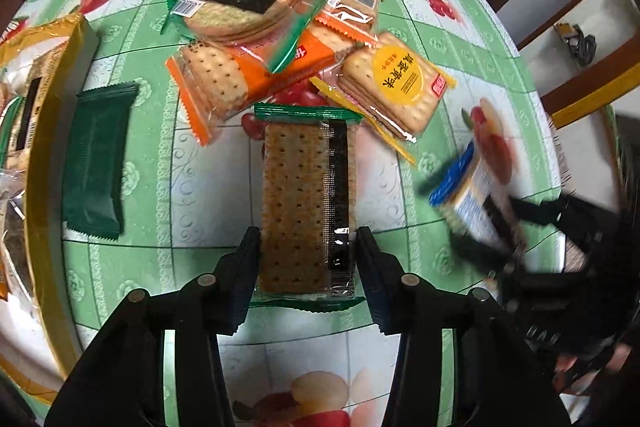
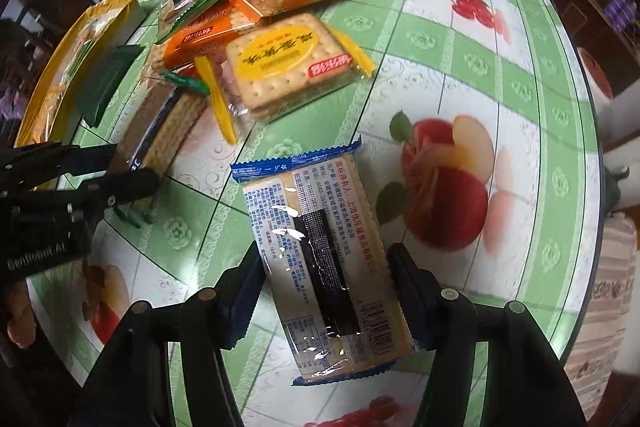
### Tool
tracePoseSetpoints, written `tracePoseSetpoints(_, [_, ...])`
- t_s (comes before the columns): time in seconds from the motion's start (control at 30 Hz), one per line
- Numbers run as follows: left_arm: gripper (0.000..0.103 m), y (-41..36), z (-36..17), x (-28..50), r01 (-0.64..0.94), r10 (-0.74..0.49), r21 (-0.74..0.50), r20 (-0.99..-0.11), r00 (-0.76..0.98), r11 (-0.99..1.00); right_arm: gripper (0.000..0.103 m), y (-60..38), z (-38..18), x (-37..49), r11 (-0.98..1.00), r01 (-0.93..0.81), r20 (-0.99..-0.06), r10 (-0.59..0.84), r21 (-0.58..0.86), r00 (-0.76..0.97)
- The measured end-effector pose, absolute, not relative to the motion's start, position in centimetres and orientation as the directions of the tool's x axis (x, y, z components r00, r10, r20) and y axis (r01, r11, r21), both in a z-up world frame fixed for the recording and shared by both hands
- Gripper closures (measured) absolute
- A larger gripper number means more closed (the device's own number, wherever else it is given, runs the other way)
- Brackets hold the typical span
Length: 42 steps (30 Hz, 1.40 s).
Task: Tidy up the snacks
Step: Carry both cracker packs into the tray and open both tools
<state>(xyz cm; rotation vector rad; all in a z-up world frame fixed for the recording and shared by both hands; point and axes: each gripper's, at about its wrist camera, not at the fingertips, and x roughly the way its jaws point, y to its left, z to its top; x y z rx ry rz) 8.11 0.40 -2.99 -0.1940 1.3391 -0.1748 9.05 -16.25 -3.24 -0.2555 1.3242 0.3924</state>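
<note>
While both claws are loaded, the left gripper [image 1: 308, 251] pinches a long rectangular cracker pack with green crimped ends [image 1: 306, 203], its clear glossy film showing dotted brown biscuit and a dark strip; the pack's long axis runs straight away from the camera, far end toward the pile. The right gripper [image 2: 324, 283] clamps a blue-edged clear-film cracker pack [image 2: 320, 259] by its long sides, printed back up, long axis pointing away and tilted slightly left. Both packs hang over the glossy green-and-white fruit-print tablecloth [image 2: 460, 75]. Farther off lies a loose heap: a round cracker pack with green trim [image 1: 244, 3], orange-wrapped square crackers [image 1: 248, 75] and a yellow-labelled square cracker pack [image 1: 396, 83]. To the left a matte dark green ribbed packet [image 1: 96, 163] lies flat beside a yellow-rimmed box [image 1: 44, 155].
</note>
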Motion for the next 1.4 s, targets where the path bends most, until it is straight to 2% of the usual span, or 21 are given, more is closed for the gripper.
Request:
tracePoseSetpoints(0.1, [0.058,0.9,-2.3,8.5,-0.011,-0.282,-0.291,-0.937,0.206,0.957,0.040,-16.4,-3.1,8.5,0.915,-0.399,-0.971,0.145,0.059,0.190])
tracePoseSetpoints(0.3, [0.058,0.7,-1.3,7.9,0.013,-0.297,-0.301,-0.930,0.219,0.954,0.040,-17.1,-2.2,7.1,0.928,-0.356,-0.964,0.188,0.112,0.188])
tracePoseSetpoints(0.57, [0.058,0.4,1.0,3.3,0.106,-0.260,-0.239,-0.921,0.290,0.965,0.040,-19.3,-1.5,6.0,0.938,-0.297,-0.953,0.240,0.178,0.187])
tracePoseSetpoints(0.8, [0.058,1.6,2.0,-1.3,0.142,-0.269,-0.235,-0.912,0.310,0.962,0.040,-17.7,-0.9,3.2,0.921,-0.295,-0.941,0.306,0.253,0.147])
tracePoseSetpoints(1.1, [0.058,5.8,2.2,-4.3,0.103,-0.241,-0.219,-0.913,0.330,0.970,0.040,-12.3,-0.2,0.8,0.875,-0.337,-0.913,0.398,0.347,0.095])
tracePoseSetpoints(1.4, [0.058,13.4,3.9,-4.1,-0.011,-0.198,-0.221,-0.895,0.399,0.975,0.040,-4.9,1.3,1.0,0.824,-0.398,-0.880,0.468,0.404,0.076])
